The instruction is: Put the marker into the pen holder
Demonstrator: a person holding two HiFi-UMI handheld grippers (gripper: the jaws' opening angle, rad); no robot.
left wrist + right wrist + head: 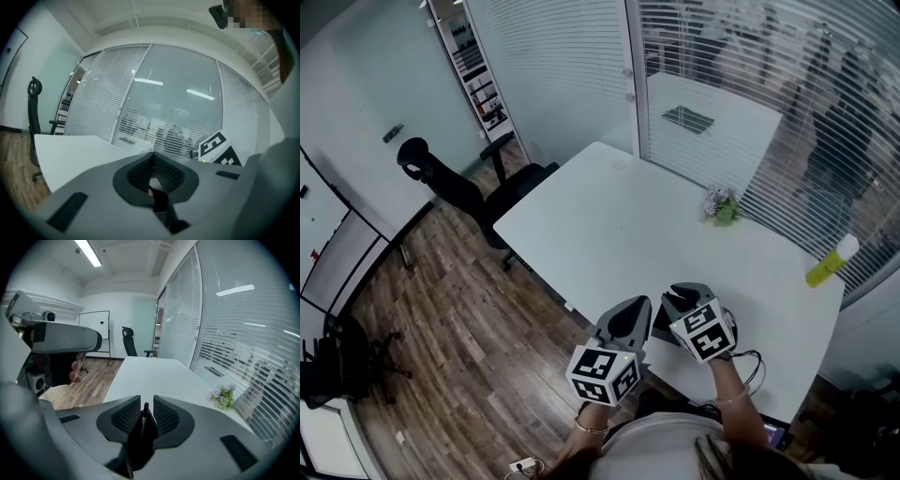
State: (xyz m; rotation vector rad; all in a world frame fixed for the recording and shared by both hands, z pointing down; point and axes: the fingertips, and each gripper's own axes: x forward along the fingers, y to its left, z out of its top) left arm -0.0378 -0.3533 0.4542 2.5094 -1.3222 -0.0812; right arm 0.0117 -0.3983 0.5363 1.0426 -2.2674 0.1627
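The right gripper [146,411] had its jaws nearly together, clamped on a slim black marker [145,421] that stood upright between the ribbed pads with its narrow tip poking just above them. The left gripper [152,160] had its jaws closed, their tips touching, with nothing held that I could make out. In the head view the left gripper [630,317] and the right gripper [682,298] sat side by side, close together, over the near edge of a white table [600,225], both pointing away toward the far side. Farther out on the table, to the right, lay a small bunch of flowers [719,204], and at the far right edge a yellow bottle-like thing [830,262] lay tilted. A black office chair [461,187] stood at the table's left end on a wooden floor [459,328], and a glass wall with blinds [750,84] ran behind the table.
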